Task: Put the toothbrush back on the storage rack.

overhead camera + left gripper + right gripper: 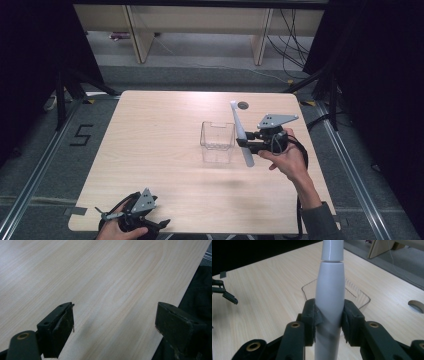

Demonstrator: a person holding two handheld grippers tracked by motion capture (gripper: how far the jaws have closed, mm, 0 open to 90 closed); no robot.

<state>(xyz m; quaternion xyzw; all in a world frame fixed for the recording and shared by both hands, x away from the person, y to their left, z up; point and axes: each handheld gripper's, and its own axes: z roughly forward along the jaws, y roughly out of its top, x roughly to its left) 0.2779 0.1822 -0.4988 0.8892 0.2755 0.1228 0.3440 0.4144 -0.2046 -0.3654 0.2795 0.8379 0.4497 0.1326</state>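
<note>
Right tool point(242, 142) grips toothbrush point(240, 131) beside clear box point(217, 135).

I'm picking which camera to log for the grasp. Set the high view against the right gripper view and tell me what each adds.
High view alone: the whole table, both hands, the left gripper at the near edge, and the white electric toothbrush standing tilted beside the clear container, to its right.

Right gripper view alone: the right gripper up close, its pads pressed against both sides of the toothbrush's handle, and the seam below its neck.

Both: toothbrush, container, wooden table, right gripper shut on the handle.
</note>
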